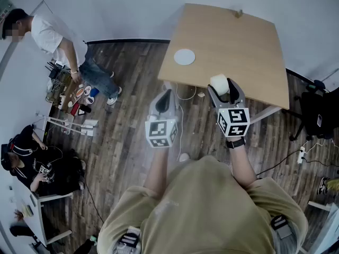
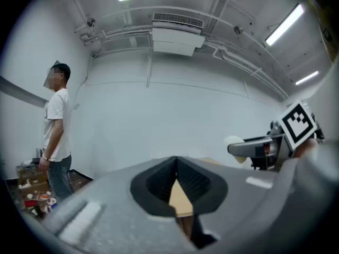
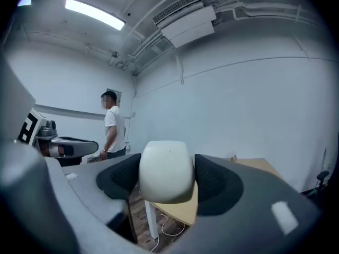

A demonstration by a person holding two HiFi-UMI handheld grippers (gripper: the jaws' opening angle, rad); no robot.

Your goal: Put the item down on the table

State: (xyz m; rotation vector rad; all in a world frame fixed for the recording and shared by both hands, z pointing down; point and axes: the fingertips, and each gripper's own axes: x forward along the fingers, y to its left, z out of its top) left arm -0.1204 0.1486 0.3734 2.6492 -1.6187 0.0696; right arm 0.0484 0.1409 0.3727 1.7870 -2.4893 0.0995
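Observation:
My right gripper (image 1: 221, 84) is shut on a cream rounded item (image 1: 219, 83), held above the near edge of the wooden table (image 1: 233, 46). In the right gripper view the cream item (image 3: 165, 171) fills the gap between the black pads, with the table (image 3: 254, 165) below and behind it. My left gripper (image 1: 165, 95) hangs over the floor to the left of the table, jaws closed together with nothing in them. In the left gripper view the left gripper's (image 2: 177, 169) pads meet at a point, and the right gripper (image 2: 267, 147) shows at the right with the cream item (image 2: 233, 141).
A white round disc (image 1: 184, 56) lies on the table's left part. A small object (image 1: 239, 13) sits at the table's far edge. A white cable (image 1: 183, 97) runs on the wood floor under the table. A person (image 1: 63, 44) stands at the left by cluttered items; another person (image 1: 32, 165) sits lower left.

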